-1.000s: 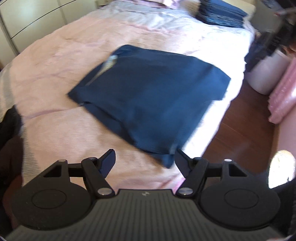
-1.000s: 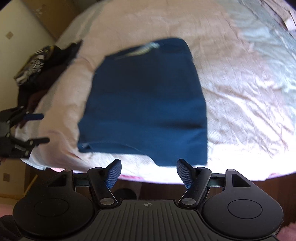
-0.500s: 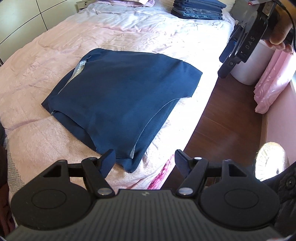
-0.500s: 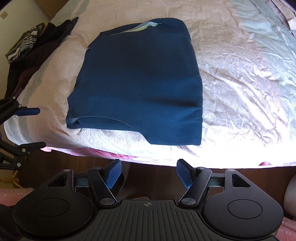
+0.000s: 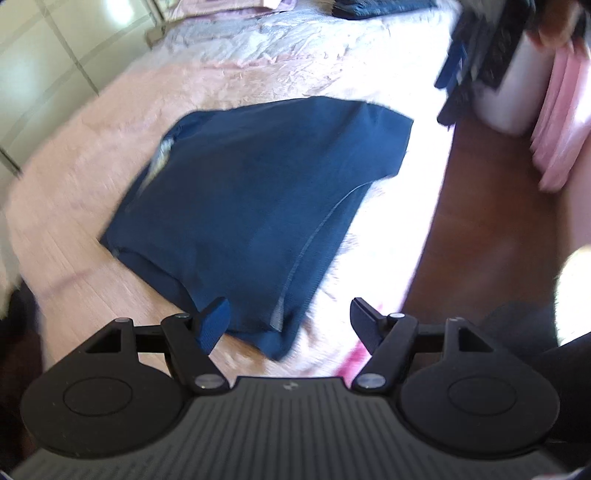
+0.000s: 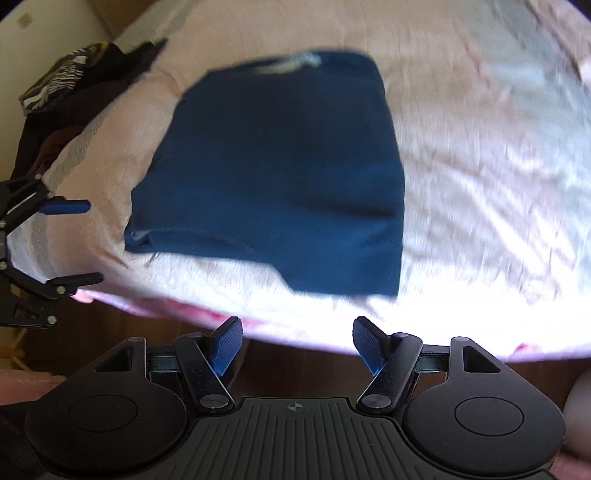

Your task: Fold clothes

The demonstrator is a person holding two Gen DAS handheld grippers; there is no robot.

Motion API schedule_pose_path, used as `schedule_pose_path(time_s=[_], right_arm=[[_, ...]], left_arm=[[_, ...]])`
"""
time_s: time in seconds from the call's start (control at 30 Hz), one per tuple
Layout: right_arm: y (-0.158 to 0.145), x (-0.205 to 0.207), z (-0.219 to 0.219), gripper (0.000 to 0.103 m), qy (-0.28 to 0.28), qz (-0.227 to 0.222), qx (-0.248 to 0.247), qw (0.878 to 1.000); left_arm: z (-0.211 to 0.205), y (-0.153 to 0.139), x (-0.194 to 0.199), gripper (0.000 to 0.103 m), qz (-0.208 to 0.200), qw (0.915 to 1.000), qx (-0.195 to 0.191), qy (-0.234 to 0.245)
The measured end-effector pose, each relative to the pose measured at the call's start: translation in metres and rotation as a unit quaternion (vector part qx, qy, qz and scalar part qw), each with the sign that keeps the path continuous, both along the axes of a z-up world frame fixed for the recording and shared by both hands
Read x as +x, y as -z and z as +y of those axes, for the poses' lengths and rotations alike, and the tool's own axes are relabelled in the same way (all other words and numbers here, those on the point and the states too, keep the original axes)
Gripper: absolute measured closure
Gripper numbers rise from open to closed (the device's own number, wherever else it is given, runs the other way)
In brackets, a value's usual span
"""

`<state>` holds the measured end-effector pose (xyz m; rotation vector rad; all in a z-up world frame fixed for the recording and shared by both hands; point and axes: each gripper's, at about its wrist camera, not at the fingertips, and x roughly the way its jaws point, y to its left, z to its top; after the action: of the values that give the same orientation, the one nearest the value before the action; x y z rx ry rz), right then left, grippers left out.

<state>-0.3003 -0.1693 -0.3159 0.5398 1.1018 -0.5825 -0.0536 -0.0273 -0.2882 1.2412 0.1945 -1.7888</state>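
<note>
So both grippers are hanging in the air with nothing in them. The left gripper (image 5: 289, 317) has its jaws spread wide, and it sits over the near corner of the navy shirt (image 5: 258, 206), with the left fingertip overlapping the fabric in that view, though I can't tell whether it actually touches. The right gripper (image 6: 297, 341) is spread wide too, hovering off the edge of the bed (image 6: 480, 147) above the wooden floor (image 6: 303, 373), clear of the cloth.

That shirt is lying partly folded on the pink bedspread, close to the bed's edge, with a sleeve tucked under along one side and a pale collar label (image 6: 295, 64) showing at the far end. Everything's a bit motion-blurred.

Other stuff around: a heap of dark clothes (image 6: 70, 96) at one corner of the bed, a stack of folded dark garments (image 5: 376, 6) at the far end, a white bin (image 5: 506, 99) and some pink bags (image 5: 561, 122) on the floor beside the bed. From the right wrist view you can see the left gripper off to the side, fingers apart.
</note>
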Motion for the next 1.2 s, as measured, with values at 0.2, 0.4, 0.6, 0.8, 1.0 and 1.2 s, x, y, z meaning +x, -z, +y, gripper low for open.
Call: schedule_pose_path(time_s=[0.2, 0.4, 0.6, 0.8, 1.0, 1.2], right_arm=[[0.024, -0.003, 0.017, 0.033, -0.053, -0.013, -0.094, 0.994], [0.045, -0.011, 0.021, 0.033, -0.052, -0.029, -0.112, 0.992], [0.045, -0.016, 0.021, 0.033, -0.064, -0.036, -0.133, 0.988], [0.054, -0.01, 0.03, 0.033, -0.16, 0.006, -0.205, 0.966], [0.072, 0.002, 0.049, 0.024, -0.276, 0.018, -0.299, 0.913], [0.1, 0.032, 0.06, 0.023, -0.338, -0.008, -0.367, 0.866]], left_arm=[[0.004, 0.057, -0.035, 0.034, -0.097, 0.9912, -0.07, 0.058], [-0.005, 0.103, -0.05, 0.034, -0.183, 0.9715, -0.121, 0.09], [-0.021, 0.078, -0.028, 0.064, -0.191, 0.9706, -0.126, 0.075], [-0.065, 0.035, -0.005, 0.093, -0.107, 0.992, -0.061, 0.029], [-0.116, -0.014, 0.028, 0.094, 0.029, 0.9984, 0.009, -0.047], [-0.124, -0.036, 0.042, 0.094, 0.071, 0.9953, 0.04, -0.053]])
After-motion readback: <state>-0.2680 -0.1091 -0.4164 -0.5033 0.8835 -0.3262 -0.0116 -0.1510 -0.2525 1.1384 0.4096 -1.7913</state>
